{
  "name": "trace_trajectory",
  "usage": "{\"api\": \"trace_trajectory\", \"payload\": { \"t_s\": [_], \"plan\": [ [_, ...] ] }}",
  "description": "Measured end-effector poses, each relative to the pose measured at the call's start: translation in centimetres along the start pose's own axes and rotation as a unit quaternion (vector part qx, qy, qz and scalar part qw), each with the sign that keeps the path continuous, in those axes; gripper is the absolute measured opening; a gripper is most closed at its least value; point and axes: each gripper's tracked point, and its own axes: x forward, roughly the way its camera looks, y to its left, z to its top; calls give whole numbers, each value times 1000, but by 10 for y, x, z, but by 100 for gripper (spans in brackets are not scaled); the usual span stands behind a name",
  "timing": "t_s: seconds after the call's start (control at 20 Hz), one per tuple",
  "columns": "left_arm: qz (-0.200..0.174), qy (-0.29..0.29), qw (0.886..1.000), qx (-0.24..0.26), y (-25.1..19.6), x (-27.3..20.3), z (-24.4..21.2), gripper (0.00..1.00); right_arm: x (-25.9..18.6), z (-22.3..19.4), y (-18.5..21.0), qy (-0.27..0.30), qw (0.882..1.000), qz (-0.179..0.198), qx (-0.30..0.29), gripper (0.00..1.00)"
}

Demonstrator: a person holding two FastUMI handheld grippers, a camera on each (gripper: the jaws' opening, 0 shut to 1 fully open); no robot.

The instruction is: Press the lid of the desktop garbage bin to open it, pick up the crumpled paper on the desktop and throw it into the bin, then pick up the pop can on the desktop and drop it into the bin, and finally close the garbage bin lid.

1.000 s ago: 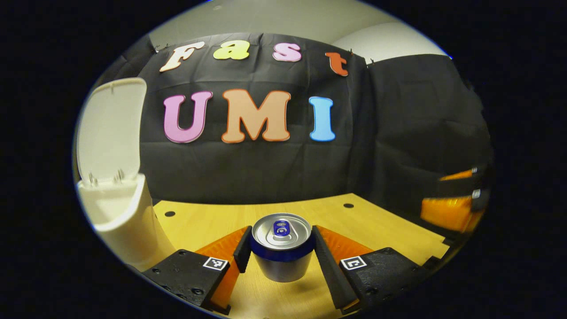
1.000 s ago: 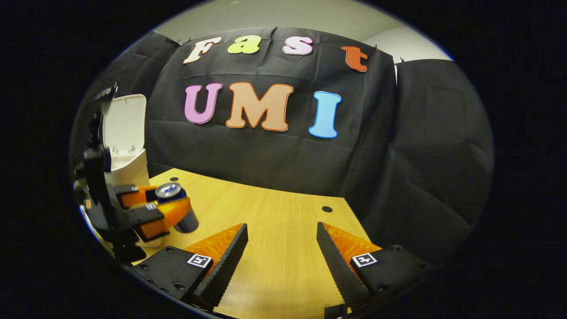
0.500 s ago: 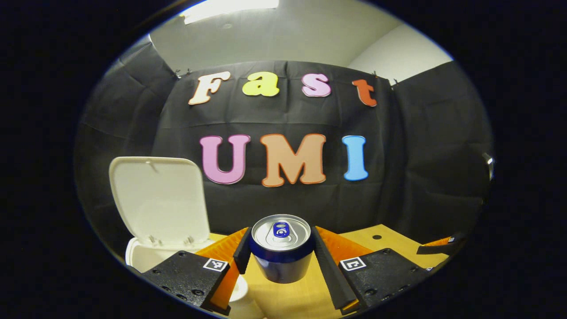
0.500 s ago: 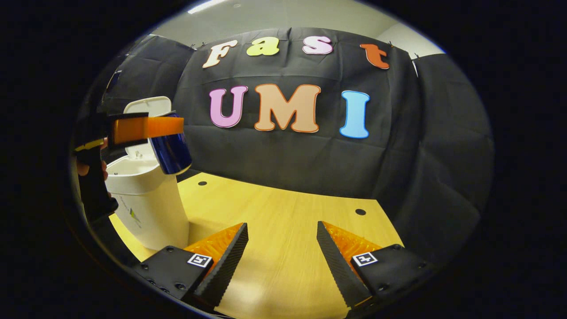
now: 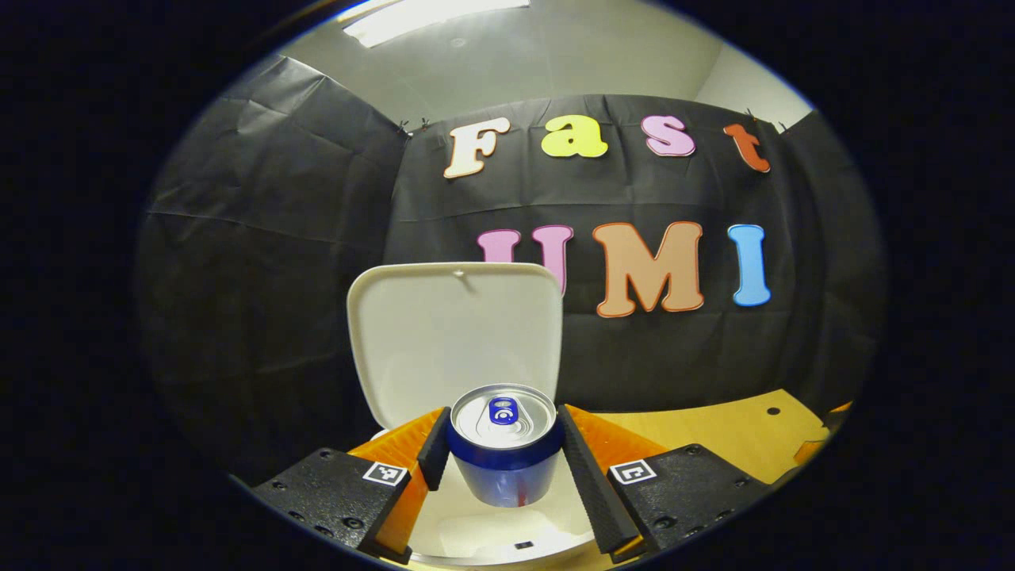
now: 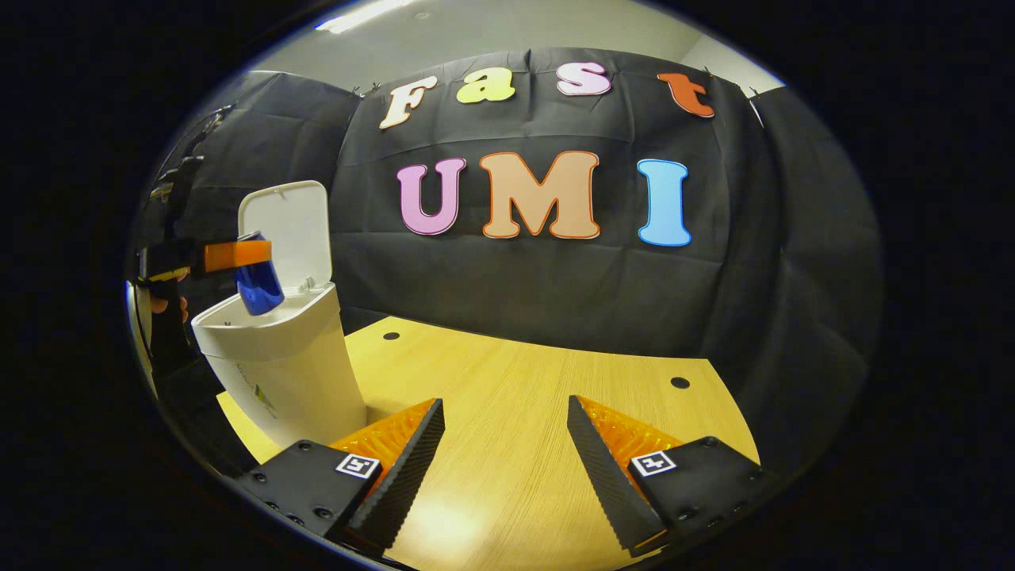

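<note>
Position decides the drop: the blue aluminium pop can with a silver top (image 5: pixel 504 444) hangs directly over the mouth of the white plastic desktop bin (image 6: pixel 277 365), pinched on both sides between the fingers of the left gripper (image 5: pixel 501 460). Seen from the right gripper view, the can's long axis is close to upright, leaning a little, with its base just above the rim and the flat white hinged lid (image 5: pixel 456 337) standing open behind it. The left gripper is plainly the nearer one; letting go looks like all that is needed, I'd judge.

The right gripper (image 6: pixel 505 448) sits well apart over the pale wooden bench (image 6: pixel 539 412), its fingers spread wide with nothing between them.

Count: one can, one bin with one lid, two grippers. Whether the crumpled paper lies inside the bin I cannot tell.
</note>
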Motion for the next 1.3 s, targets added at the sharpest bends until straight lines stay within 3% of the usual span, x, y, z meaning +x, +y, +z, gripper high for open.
{"api": "trace_trajectory", "payload": {
  "t_s": [0.15,0.3,0.6,0.75,0.8,1.0,1.3],
  "plan": [
    [18,0,1000,-5,11,-2,-1,80,0,-2,-6,4,1000,-4,3,99],
    [22,-14,1000,-4,10,-4,10,96,-2,-4,-13,6,1000,-9,5,99],
    [14,-39,999,13,1,-8,44,94,-6,-9,-18,10,1000,-10,5,99],
    [8,-59,998,-6,-4,-3,74,96,-5,-16,-18,16,1000,-7,8,99],
    [8,-64,998,-10,-4,-1,82,92,-6,-17,-20,17,1000,-6,8,99],
    [30,-88,996,1,12,10,121,95,-7,-21,-24,21,1000,-7,12,99],
    [34,-95,995,-20,24,45,161,95,-9,-30,-29,27,999,-10,24,99]
  ]
}}
